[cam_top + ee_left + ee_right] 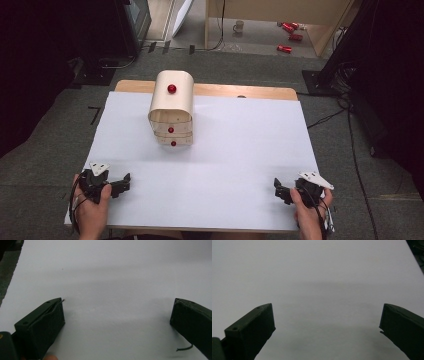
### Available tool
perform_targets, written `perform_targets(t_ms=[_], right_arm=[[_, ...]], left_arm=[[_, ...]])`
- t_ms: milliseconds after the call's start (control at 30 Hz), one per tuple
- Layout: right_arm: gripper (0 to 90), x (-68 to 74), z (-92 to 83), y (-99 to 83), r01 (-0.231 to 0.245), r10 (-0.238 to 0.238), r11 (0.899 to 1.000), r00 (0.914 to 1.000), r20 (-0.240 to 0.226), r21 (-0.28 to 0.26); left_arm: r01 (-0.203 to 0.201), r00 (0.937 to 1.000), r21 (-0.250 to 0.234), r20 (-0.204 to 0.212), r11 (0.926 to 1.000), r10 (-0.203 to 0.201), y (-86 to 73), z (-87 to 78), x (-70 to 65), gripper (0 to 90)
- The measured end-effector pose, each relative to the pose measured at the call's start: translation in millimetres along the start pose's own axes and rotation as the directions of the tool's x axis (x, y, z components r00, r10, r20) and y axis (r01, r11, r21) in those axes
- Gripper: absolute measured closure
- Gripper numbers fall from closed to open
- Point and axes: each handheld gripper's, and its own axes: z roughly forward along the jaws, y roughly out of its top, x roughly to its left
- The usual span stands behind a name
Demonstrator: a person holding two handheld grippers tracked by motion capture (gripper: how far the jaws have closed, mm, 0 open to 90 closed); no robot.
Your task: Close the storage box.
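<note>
A small wooden cabinet (171,112) with a rounded top stands at the back middle of the white sheet (240,145). It carries a red knob (172,89) on its top and two smaller red knobs (171,130) on the drawer fronts. My left gripper (126,181) rests at the sheet's front left corner, held in a hand, jaws wide apart over bare white paper (112,290). At the front right corner my right gripper (277,188) is held the same way, open, with nothing between its fingers (252,330).
The sheet covers a wooden table (250,92) whose far edge shows behind the cabinet. Grey carpet surrounds it. Red cans (289,29) and a mug (239,26) lie on the floor far behind, and cables (350,125) run on the right.
</note>
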Motion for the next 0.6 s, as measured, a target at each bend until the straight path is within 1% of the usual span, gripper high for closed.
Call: perform_targets(t_ms=[200, 300, 367, 433, 500, 600], right_arm=[[0.0, -22.2, -7.1, -8.1, -0.017, 0.017, 1.000, 0.9994, 0.032, 0.014], [0.0, -30.3, -9.7, -11.3, -0.020, 0.019, 1.000, 0.9986, 0.050, 0.020], [0.0, -34.5, -10.3, -13.5, -0.019, 0.018, 1.000, 0.9984, 0.054, 0.023], [0.0, -35.9, -8.8, -15.9, -0.008, 0.006, 0.999, 0.9985, 0.054, 0.034], [0.0, -34.9, -6.0, -18.5, 0.010, -0.013, 0.999, 0.9970, 0.077, 0.038], [0.0, -31.8, -4.9, -19.1, 0.032, -0.037, 0.999, 0.9945, 0.098, 0.044]], left_arm=[[0.000, 1.0000, 0.000, 0.000, 1.0000, 0.000, 0.0, 0.0, 0.0, 0.0], [0.000, 1.0000, 0.000, 0.000, 1.0000, 0.000, 0.0, 0.0, 0.0, 0.0], [0.000, 1.0000, 0.000, 0.000, 1.0000, 0.000, 0.0, 0.0, 0.0, 0.0], [0.001, 1.0000, 0.000, 0.000, 1.0000, -0.001, 0.0, 0.0, 0.0, 0.0], [0.000, 1.0000, 0.001, 0.000, 1.0000, 0.000, 0.1, 0.0, 0.0, 0.0], [0.000, 1.0000, 0.001, 0.001, 1.0000, 0.000, 0.1, 0.0, 0.1, 0.0]])
